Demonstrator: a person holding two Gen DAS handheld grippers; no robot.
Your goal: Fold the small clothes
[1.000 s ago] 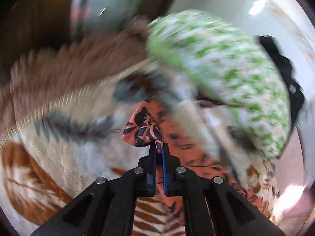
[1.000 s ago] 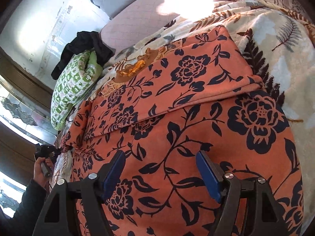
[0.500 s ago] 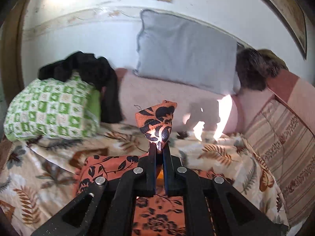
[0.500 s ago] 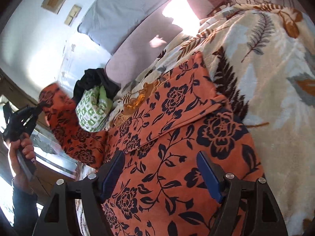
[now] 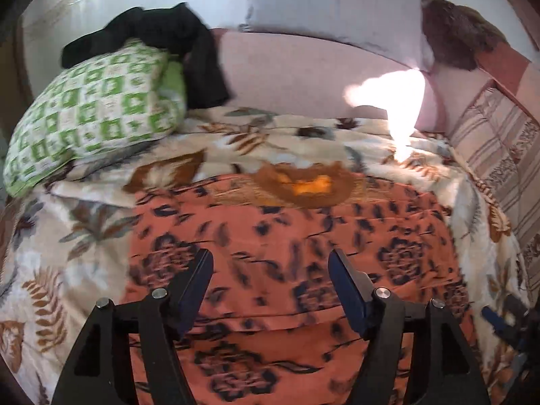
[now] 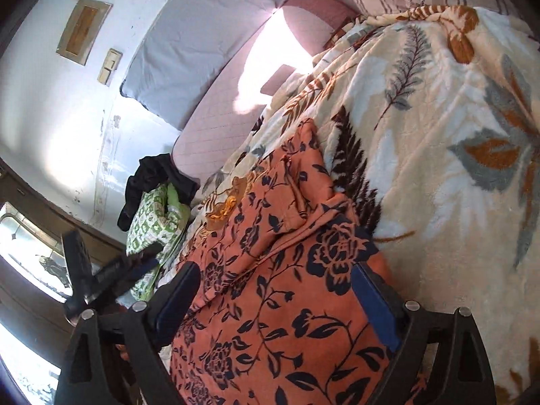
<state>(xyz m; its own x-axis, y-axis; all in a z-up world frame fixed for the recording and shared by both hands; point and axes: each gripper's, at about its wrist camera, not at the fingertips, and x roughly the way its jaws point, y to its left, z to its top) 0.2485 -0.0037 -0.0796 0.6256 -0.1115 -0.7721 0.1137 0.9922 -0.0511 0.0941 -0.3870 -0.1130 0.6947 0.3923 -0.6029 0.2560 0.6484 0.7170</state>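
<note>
**Both grippers open above folded orange garment**

Left gripper [image 5: 270, 287] hovers over the near half of the orange floral garment [image 5: 290, 246], its two blue-padded fingers [image 5: 199, 283] spread wide apart with nothing between them. Its view looks level along the bed toward the far wall. Right gripper [image 6: 273, 303] likewise stands with fingers parted and empty, held low over the near edge of the same garment [image 6: 280, 303]; its view is rolled, so the bed slopes up to the right. From the right wrist view, the left gripper [image 6: 111, 273] shows at the left, near the garment's left edge; motion blur obscures detail there.

The garment lies flat on the leaf-patterned blanket [image 5: 67, 236], with a folded layer lying over its far portion and a crease running across it. An embroidered brown-and-yellow patch [image 5: 303, 185] sits at the garment's far edge.

At far left, a green-and-white pillow [image 5: 91, 114] rests on the blanket with a black cloth [image 5: 162, 37] draped over it. A grey pillow [image 5: 337, 3] leans against the far wall.
</note>
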